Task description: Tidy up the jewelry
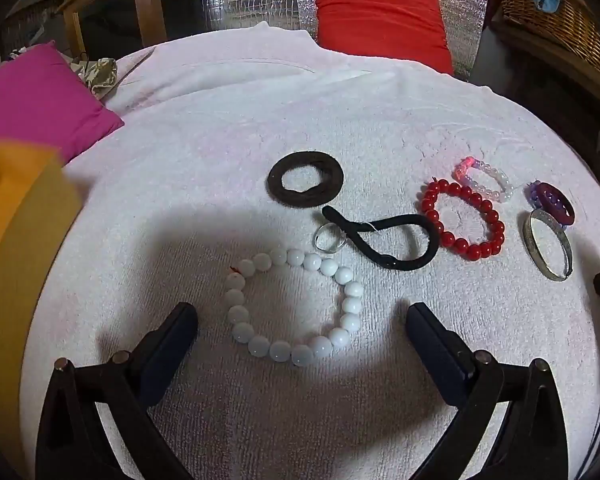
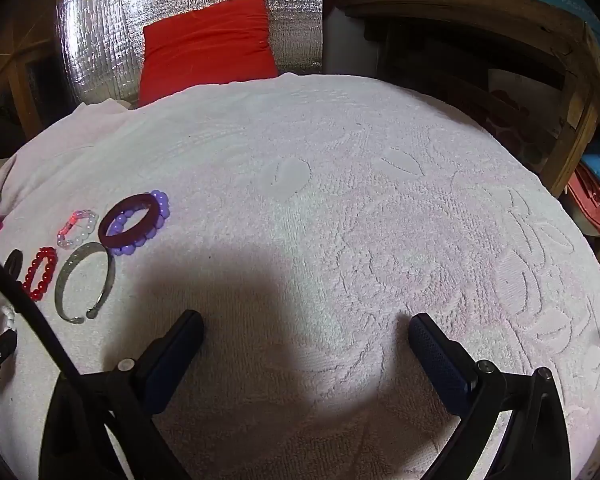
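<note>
Jewelry lies on a white towel (image 1: 260,128). A white bead bracelet (image 1: 256,346) sits between the spread fingers of my left gripper (image 1: 302,314), which is open and above it, not touching. Beyond it lie a small silver ring (image 1: 342,240), a black hair tie (image 1: 384,224) and a dark scrunchie (image 1: 276,184). To the right lie a red bead bracelet (image 1: 432,208), a clear bead bracelet (image 1: 500,184), a maroon bangle (image 2: 120,236) on purple beads, and a silver cuff (image 2: 64,280). My right gripper (image 2: 306,320) is open over bare towel (image 2: 380,200).
A pink cushion (image 1: 40,96) and a yellow block (image 1: 16,216) lie at the left. A red cushion (image 1: 380,16) leans against silver foil at the back. A wicker basket (image 1: 556,16) and wooden shelves (image 2: 500,40) stand at the right.
</note>
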The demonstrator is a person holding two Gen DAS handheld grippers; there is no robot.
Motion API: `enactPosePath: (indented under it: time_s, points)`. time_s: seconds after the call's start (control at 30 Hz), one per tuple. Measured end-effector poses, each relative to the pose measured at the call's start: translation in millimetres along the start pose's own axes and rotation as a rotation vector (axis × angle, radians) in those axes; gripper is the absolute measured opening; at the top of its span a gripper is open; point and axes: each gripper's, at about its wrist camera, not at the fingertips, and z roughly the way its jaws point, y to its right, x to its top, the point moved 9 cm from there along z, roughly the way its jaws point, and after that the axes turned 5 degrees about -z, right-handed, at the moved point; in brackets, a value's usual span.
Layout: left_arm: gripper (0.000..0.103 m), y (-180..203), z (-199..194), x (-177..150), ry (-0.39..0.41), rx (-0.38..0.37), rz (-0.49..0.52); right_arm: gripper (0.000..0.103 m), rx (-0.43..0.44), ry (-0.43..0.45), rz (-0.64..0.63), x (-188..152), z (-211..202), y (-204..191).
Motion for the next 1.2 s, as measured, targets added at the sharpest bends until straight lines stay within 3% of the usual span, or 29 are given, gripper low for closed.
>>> enactPosePath:
  time_s: [0.7, 0.8, 0.87, 0.93, 1.03, 1.2]
  points:
    - [0.103, 1, 5, 1, -0.006, 0.007, -0.002, 0.103, 0.000, 0.000, 0.000, 0, 1, -1]
    - [0.103, 0, -4, -4, -0.084, -0.033, 0.021, 0.103, 0.000, 0.000, 0.000, 0, 1, -1]
    - [0.103, -4, -9, -3, -0.133, -0.071, -0.045, 0.103, 0.000, 0.000, 0.000, 0, 1, -1]
    - [0.103, -9, -24, 4, -0.093, -0.136, -0.119, 0.103, 0.000, 0.000, 0.000, 0, 1, -2]
    - [0.103, -27, -53, 24, 0.015, -0.076, -0.158, 0.103, -0.003, -0.001, -0.002, 0, 1, -2]
    - [0.103, -44, -117, 59, 0.282, 0.029, -0.034, 0.103, 0.001, -0.014, 0.042, -3, -1, 2]
